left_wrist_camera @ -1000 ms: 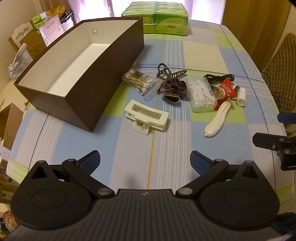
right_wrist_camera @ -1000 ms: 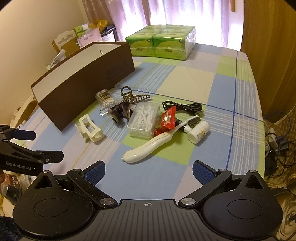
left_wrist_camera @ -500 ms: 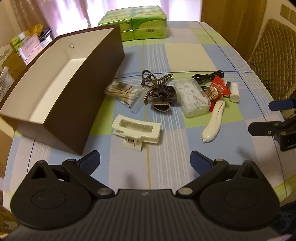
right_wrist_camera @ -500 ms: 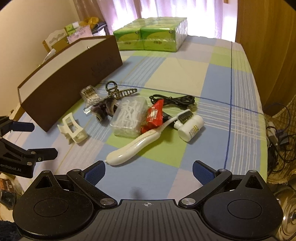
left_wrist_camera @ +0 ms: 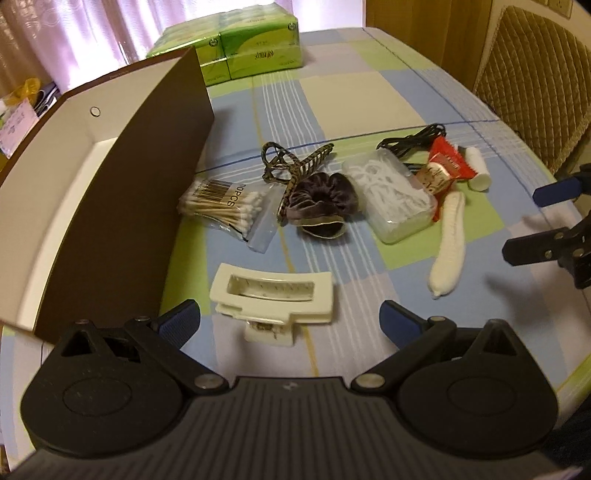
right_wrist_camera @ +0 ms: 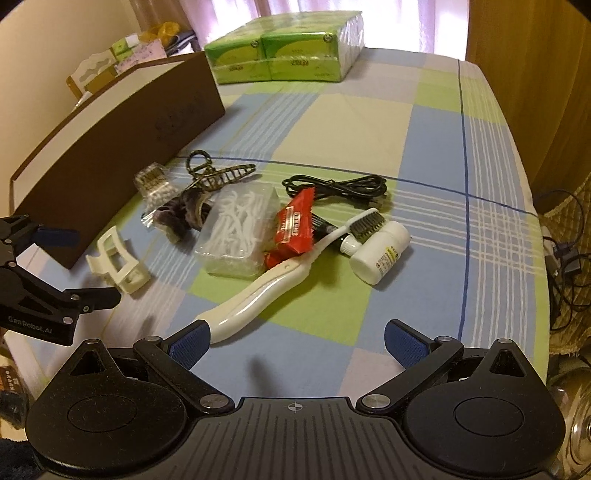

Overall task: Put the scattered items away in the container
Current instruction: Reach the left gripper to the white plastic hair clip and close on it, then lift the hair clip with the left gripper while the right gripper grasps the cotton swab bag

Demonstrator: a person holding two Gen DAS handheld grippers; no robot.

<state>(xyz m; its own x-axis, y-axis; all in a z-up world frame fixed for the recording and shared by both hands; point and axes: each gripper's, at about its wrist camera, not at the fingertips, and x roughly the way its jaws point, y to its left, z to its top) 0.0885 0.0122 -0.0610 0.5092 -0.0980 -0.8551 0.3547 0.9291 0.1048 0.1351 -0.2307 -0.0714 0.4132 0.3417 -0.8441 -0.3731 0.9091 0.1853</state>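
1. Both claws have closed in on the clutter since a second ago: the left claw [left_wrist_camera: 290, 319], wide and empty, now sits just before the cream hair clip [left_wrist_camera: 272, 299].
2. The right claw [right_wrist_camera: 297, 341], wide, nears the toothbrush [right_wrist_camera: 273, 280].
3. The brown box [left_wrist_camera: 110, 192] by the worktop's left edge shows nothing inside; no item is tidied yet.

A home dining room: a table under a checked cloth [right_wrist_camera: 436, 140], sheer curtains [right_wrist_camera: 295, 7] behind its far edge, a quilted chair [left_wrist_camera: 535, 74] beside it, tissue packs [right_wrist_camera: 284, 48] stacked there.
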